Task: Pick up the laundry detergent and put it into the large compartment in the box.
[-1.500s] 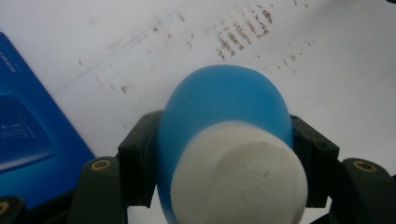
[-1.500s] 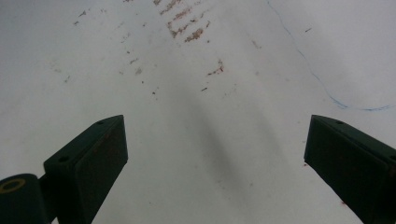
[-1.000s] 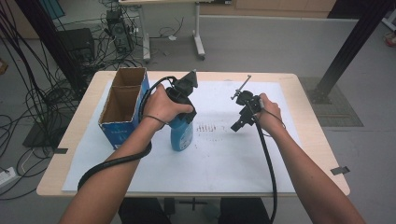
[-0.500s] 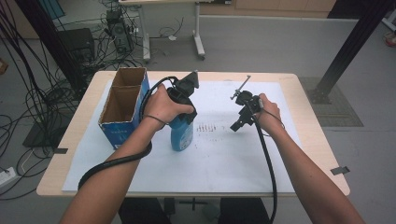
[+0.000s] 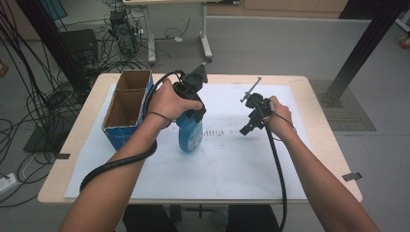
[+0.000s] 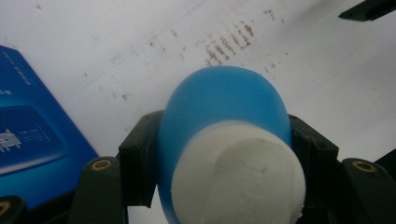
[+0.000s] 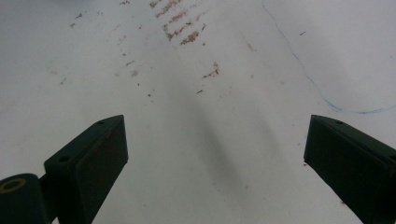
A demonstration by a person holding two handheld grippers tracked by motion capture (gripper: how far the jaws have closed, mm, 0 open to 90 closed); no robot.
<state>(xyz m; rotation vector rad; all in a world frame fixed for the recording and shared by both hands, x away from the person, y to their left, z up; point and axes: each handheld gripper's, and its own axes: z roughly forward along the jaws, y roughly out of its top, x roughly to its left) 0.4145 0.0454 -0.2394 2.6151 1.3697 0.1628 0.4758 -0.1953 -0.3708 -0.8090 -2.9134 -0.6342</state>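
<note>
the left gripper [image 5: 193, 104] has its fingers [image 6: 135, 158] clenched on a blue bottle [image 5: 190, 133], pressing its two sides just under the white cap [image 6: 238, 177]. in the high view the bottle hangs upright from the grip, over the left-middle part of the worktop [image 5: 309, 140], with its base close above the white sheet [image 5: 232, 174] that covers most of the surface; whether the base touches the sheet cannot be told. in the left gripper view the bottle's rounded blue shoulder [image 6: 224, 102] and cap sit between the black fingers, with the paper under them.

just left of the bottle stands a cardboard box [image 5: 126, 108] with blue sides, open at the top and split into two compartments, a far one and a near one. its blue wall [image 6: 32, 144] shows at the left edge of the left gripper view, near the bottle but apart from it.

right of the bottle, between the two grippers, the sheet carries a patch of small reddish-brown marks [image 5: 217, 131] in short rows.

the right gripper [image 5: 252, 123] is held above the right-middle part of the sheet, well apart from the bottle, pointing left and down. its fingers [image 7: 88, 163] are released and spread wide, with only marked paper between them, and a thin blue pen line [image 7: 299, 65] curves across the paper on the right of that view.
</note>
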